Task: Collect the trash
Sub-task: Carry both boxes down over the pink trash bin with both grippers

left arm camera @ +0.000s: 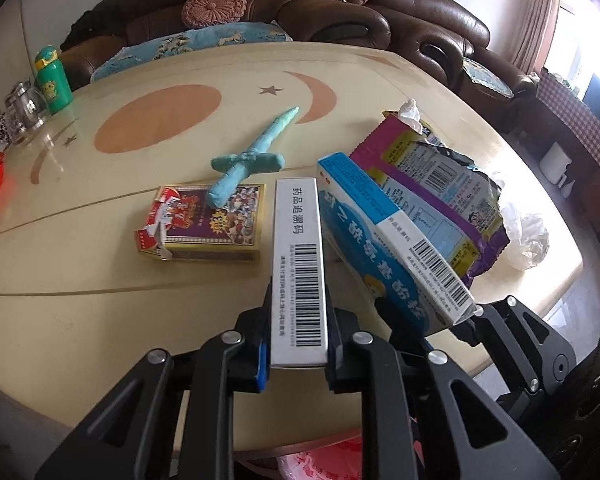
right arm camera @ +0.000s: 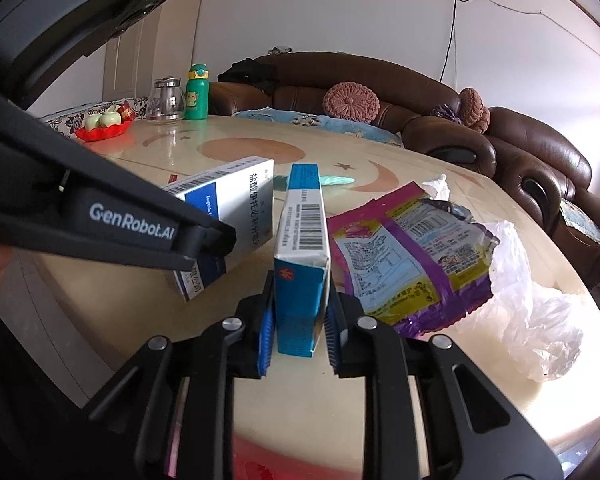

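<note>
The left tongs [left arm camera: 298, 332] are clamped on a white box [left arm camera: 298, 264], held on edge above the tabletop [left arm camera: 80, 280]. The right tongs [right arm camera: 298, 320] are clamped on a blue box [right arm camera: 302, 256], likewise on edge. A torn wrapper [right arm camera: 412, 256] and a clear bag [right arm camera: 540, 308] lie just right of the boxes.
</note>
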